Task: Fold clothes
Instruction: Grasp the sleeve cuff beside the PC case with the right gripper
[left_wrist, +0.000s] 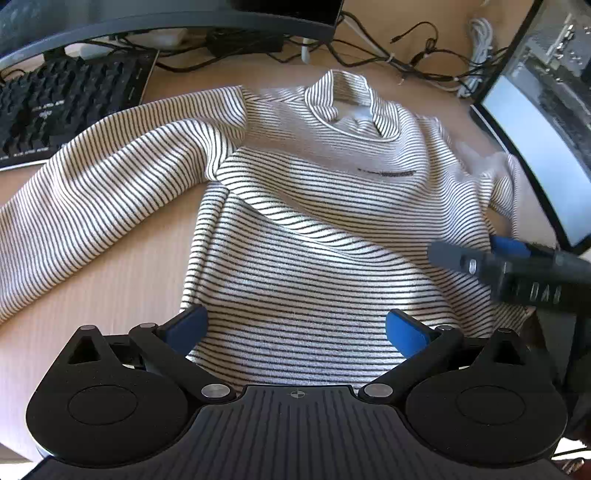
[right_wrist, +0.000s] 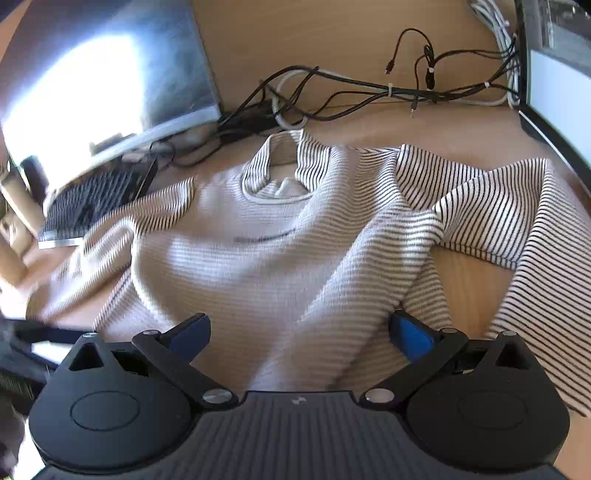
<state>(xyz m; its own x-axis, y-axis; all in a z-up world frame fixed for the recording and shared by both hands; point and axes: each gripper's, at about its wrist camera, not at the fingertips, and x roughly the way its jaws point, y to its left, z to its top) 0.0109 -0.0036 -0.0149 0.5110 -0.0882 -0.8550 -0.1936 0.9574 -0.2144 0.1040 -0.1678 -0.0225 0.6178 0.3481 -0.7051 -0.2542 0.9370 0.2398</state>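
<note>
1. A striped long-sleeved top lay spread on the wooden worktop, with its collar at the far end, near a bunch of black cables.
2. A black keyboard sat at the far left, and the edge of a screen showed on the right.
3. The left gripper was wide open and held nothing. It hung over the bottom hem of the top.
4. The right gripper was wide open too, with nothing in it. It hung over the lower right side of the top, near where the right sleeve lay bent and bunched up.
5. The left sleeve stretched out flat toward the keyboard.
6. The top looked soft, light and floppy. It would likely sag and wrinkle when lifted, and it should not slip much.
7. A good place to grab seemed to be an edge, like the hem corners or a sleeve end, because the flat middle gave nothing to pinch.
8. No fold looked done yet.
</note>
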